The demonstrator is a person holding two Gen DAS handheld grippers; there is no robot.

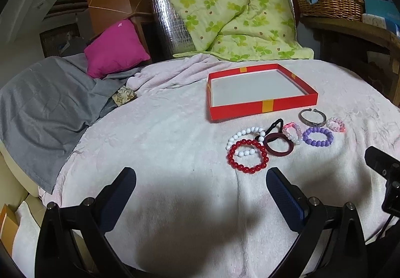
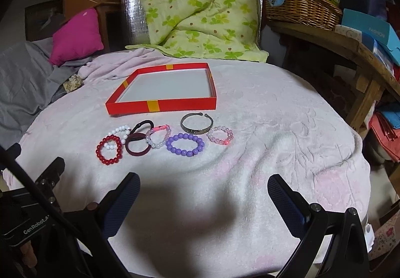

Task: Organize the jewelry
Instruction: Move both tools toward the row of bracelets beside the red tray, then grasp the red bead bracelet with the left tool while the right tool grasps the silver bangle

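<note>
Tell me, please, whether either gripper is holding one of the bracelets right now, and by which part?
Nothing is held. The left gripper and right gripper are both open over the blanket, short of the red bead bracelet.

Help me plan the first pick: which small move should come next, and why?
Probably lower the left gripper, now open and empty, onto the red bead bracelet. It lies nearest its fingers, atop the white bead bracelet, and the red box holds nothing yet.

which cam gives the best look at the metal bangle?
Right wrist: the metal bangle lies near the frame's middle, open gap and patterned band visible, beside the red box. Left wrist shows the bangle too, but smaller and farther right; it's whole and unobstructed.
</note>
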